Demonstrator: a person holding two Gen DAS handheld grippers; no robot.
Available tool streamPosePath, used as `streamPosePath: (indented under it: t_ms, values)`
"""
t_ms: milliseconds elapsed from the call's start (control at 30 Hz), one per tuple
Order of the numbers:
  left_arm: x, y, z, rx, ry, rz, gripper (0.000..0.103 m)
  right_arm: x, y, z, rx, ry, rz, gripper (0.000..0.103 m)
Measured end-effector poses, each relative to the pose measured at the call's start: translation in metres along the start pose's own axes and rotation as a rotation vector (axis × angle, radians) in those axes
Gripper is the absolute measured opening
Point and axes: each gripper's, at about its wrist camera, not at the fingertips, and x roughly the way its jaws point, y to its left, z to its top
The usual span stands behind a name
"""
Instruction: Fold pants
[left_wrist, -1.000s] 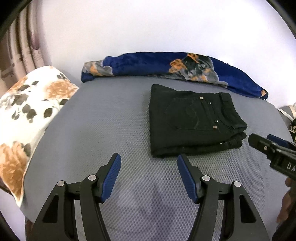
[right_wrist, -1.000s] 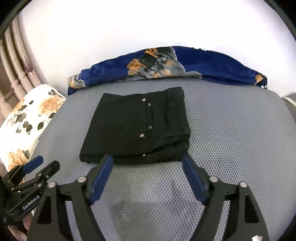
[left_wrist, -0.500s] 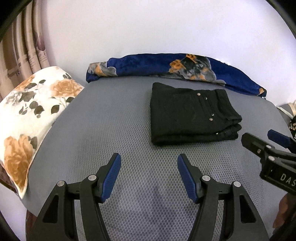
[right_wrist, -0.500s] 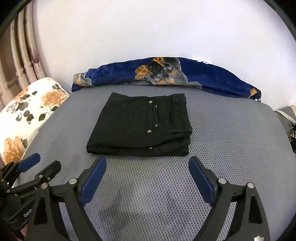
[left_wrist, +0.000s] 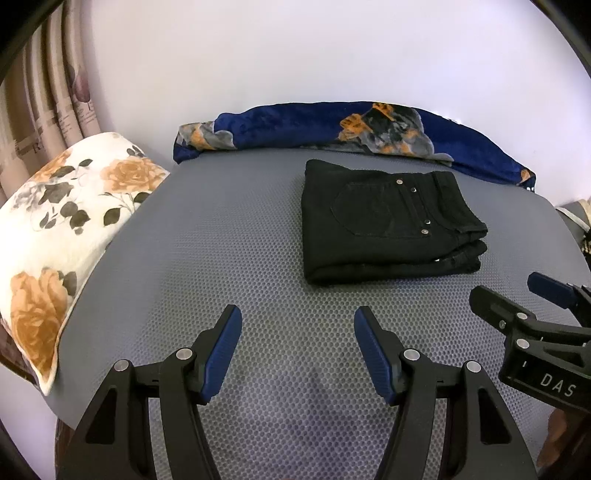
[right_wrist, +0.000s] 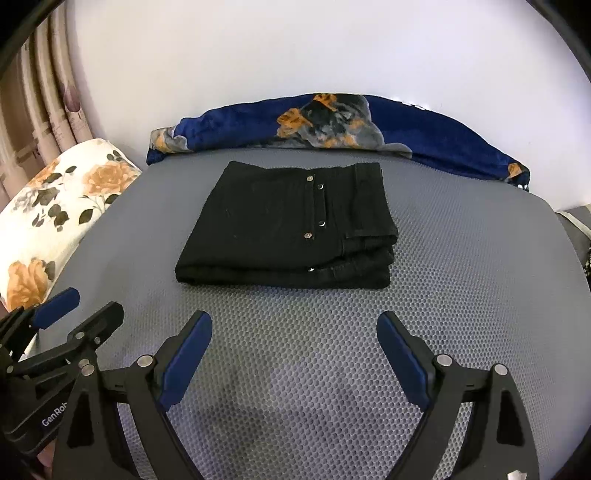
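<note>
Black pants (left_wrist: 384, 221) lie folded into a thick rectangle on the grey mesh bed surface (left_wrist: 221, 258); they also show in the right wrist view (right_wrist: 291, 229). My left gripper (left_wrist: 297, 325) is open and empty, held above the bed short of the pants and to their left. My right gripper (right_wrist: 293, 328) is open and empty, in front of the pants' near edge. Each gripper shows in the other's view: the right gripper (left_wrist: 517, 299) at the right edge, the left gripper (right_wrist: 85, 306) at the lower left.
A floral white pillow (left_wrist: 62, 229) lies at the bed's left edge. A rolled blue floral blanket (left_wrist: 351, 129) lies along the white wall behind the pants. Curtains (left_wrist: 44, 96) hang at far left. The bed's front edge is just below the grippers.
Both grippers have drawn back and up from the folded pants, which now look farther away. The right gripper's jaws have opened wider. The pants have not moved.
</note>
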Motion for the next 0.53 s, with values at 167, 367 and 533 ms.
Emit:
streamPosePath:
  t_ms: [167,367,533]
  values:
    - [0.0019,-0.0021,0.0002,0.015,-0.008,0.019,0.064,0.0043,-0.0007,-0.0011,0.005,0.017,0.004,0.089]
    - [0.0028,-0.0026,-0.0002,0.017,-0.005,0.012,0.064,0.0061,-0.0002,-0.0021,0.005,0.023,0.001,0.089]
    - [0.0060,0.0011,0.0019,0.006,0.008,-0.003,0.064,0.0078,0.0000,-0.0012,0.001,0.025,-0.001,0.089]
